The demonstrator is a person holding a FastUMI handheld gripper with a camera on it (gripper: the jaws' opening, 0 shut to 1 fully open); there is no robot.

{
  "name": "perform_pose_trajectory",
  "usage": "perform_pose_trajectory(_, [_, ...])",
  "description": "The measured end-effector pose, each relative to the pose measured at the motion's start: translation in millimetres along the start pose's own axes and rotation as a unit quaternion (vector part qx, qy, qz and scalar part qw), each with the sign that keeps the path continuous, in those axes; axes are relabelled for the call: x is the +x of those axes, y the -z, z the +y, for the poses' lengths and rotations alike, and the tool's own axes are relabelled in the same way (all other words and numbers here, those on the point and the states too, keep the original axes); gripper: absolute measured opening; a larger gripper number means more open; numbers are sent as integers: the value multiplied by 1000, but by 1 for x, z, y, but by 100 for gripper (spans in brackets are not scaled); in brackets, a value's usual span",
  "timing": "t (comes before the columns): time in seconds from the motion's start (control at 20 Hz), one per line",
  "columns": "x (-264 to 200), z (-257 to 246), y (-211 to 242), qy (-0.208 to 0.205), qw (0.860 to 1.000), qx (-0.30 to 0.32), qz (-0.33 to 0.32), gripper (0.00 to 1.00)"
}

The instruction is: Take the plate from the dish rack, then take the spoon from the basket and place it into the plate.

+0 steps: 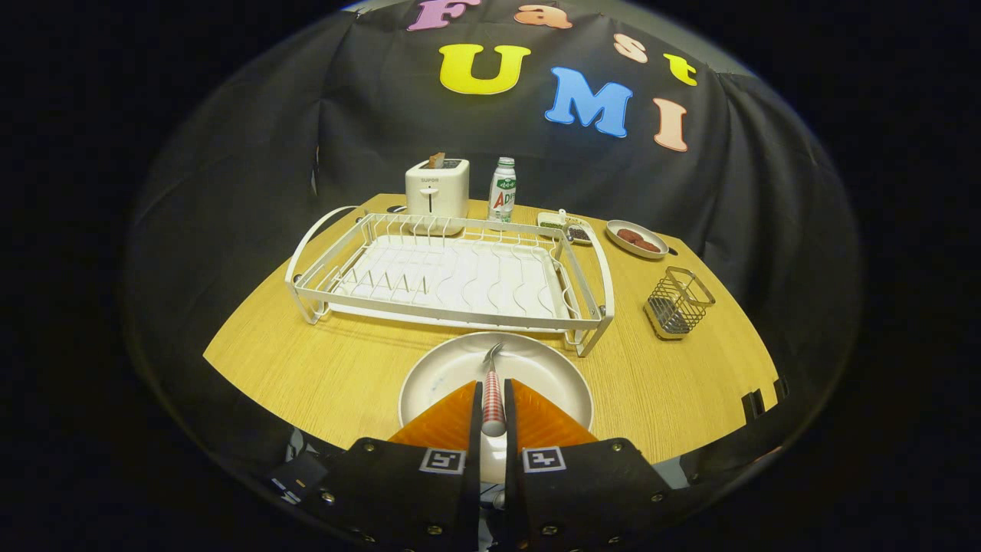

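Gripper (493,406) clamped on spoon (493,383) over plate (452,368); dish rack (452,272) just beyond, basket (678,301) off right.

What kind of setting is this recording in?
Likely a mock kitchen counter in a recording booth: a wooden table with a dish rack, toaster and plate. The gripper holds a spoon over it.

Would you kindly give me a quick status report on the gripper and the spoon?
Gripper shut on spoon, handle between the fingers. Spoon over the plate, bowl end forward, not yet released. Plate on table ahead of dish rack. Nothing in the way.
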State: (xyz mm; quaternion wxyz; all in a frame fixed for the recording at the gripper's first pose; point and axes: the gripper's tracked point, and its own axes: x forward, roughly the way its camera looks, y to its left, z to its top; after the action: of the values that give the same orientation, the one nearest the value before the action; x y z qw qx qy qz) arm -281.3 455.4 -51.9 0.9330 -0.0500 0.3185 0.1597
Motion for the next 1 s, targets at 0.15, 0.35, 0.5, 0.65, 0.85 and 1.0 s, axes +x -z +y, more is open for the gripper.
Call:
perform_pose_trajectory(0.15, [1, -1, -1, -2, 1000, -1, -3, 13])
perform_pose_trajectory(0.35, [-1, -7, -4, 6, 1000, 3, -6, 21])
perform_pose_trajectory(0.5, [-2, -7, -7, 9, 1000, 9, -8, 29])
perform_pose_trajectory(0.65, [-3, -8, -12, 14, 1000, 7, -12, 29])
perform_pose_trajectory(0.85, [-15, -13, -42, 26, 999, 2, -45, 29])
perform_pose_trajectory(1.0, [-26, -23, -75, 44, 996, 6, -74, 29])
